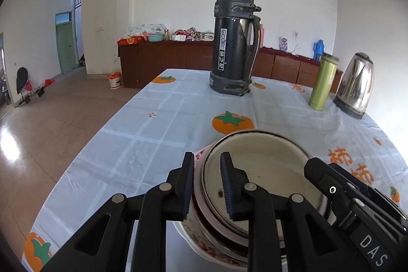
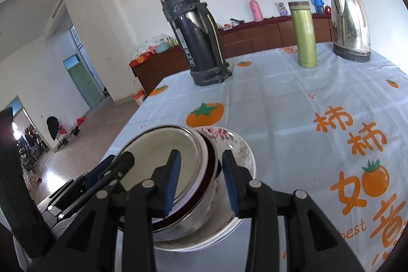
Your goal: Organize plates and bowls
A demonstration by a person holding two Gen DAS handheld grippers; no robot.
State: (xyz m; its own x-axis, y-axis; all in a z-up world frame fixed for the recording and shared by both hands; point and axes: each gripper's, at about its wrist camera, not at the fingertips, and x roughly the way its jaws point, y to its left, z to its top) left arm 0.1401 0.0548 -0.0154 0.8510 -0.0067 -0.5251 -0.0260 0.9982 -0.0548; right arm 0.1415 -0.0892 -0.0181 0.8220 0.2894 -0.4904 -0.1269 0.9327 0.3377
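A stack of nested dishes sits near the front edge of the worktop, which is covered by a pale cloth printed with orange persimmons. The stack comprises a metal bowl on top, a dark-rimmed dish beneath it, and a floral plate at the base.

The left gripper straddles the left rim of the stack: one finger lies outside the wall, the other inside the metal bowl, and the narrow jaws press on the stacked rims. The right gripper straddles the opposite side, one finger inside the metal bowl and one over the floral plate; its jaws stand somewhat apart, and a gap seems to show between the outer pad and the dishes, though the fisheye view leaves contact uncertain.

Farther back on the worktop stand a tall dark thermos, a green tumbler and a steel kettle, all well apart from the stack. Against the far wall runs a low brown cabinet carrying assorted household items.
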